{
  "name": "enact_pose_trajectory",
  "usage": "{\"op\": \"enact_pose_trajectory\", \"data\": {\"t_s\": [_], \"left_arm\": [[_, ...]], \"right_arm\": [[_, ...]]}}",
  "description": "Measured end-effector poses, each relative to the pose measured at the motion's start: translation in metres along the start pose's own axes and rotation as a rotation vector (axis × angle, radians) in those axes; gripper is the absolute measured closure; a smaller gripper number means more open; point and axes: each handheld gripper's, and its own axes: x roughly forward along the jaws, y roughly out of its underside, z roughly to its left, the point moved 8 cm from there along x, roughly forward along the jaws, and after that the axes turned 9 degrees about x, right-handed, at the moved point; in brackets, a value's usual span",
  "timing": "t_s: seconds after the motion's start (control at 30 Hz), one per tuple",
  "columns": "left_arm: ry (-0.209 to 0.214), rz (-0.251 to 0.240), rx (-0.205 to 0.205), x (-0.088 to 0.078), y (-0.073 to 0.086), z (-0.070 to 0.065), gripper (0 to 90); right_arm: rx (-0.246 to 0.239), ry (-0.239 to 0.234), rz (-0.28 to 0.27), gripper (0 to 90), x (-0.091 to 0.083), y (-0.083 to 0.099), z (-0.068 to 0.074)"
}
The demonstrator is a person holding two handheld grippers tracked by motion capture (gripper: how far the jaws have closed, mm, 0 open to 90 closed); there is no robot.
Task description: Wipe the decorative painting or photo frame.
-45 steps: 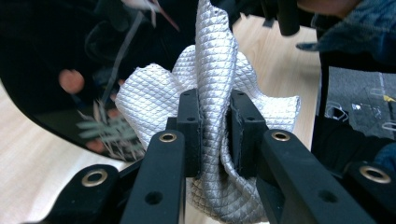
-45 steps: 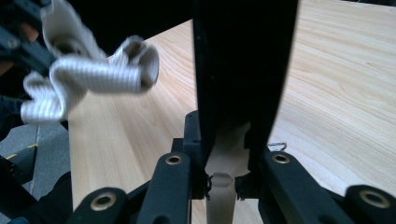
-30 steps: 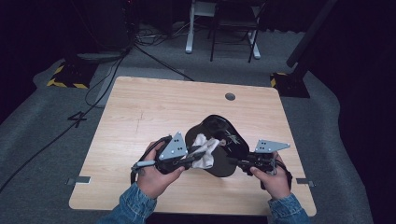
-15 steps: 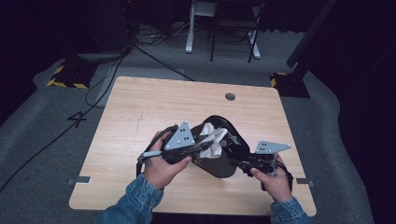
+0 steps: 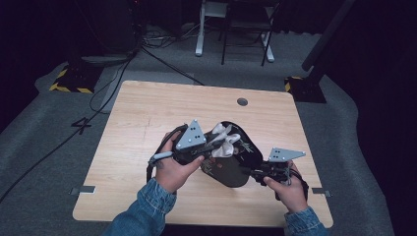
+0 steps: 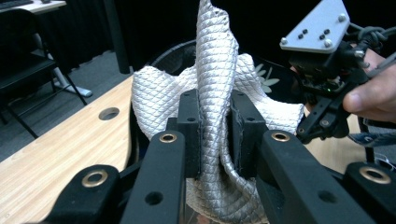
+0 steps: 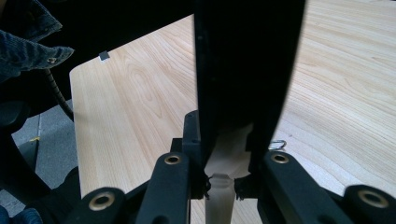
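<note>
Holding tight, my left gripper (image 6: 212, 135) has its jaws squeezed on a silver quilted cloth (image 6: 217, 79). From above I see this gripper (image 5: 212, 146) over the open top of a black bag (image 5: 231, 167), and the cloth (image 5: 225, 141) sticks out of the bag in a bunch. My right gripper (image 7: 223, 179) is pinched shut on a thin black edge of the bag (image 7: 243, 70). From above it (image 5: 253, 172) sits at the bag's right side. The bag lies on the wooden table (image 5: 147, 113), near the front edge, between my two hands.
</note>
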Motion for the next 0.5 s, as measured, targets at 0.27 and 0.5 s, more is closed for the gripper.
{"op": "enact_pose_trajectory", "data": {"t_s": [0.27, 0.5], "left_arm": [[-0.064, -0.056, 0.014, -0.016, -0.011, 0.007, 77.1], [-0.119, -0.083, 0.011, -0.028, -0.019, 0.018, 77.1]], "right_arm": [[0.003, 0.0, 0.0, 78.6, 0.0, 0.0, 0.0], [0.003, 0.0, 0.002, 78.6, 0.0, 0.0, 0.0]]}}
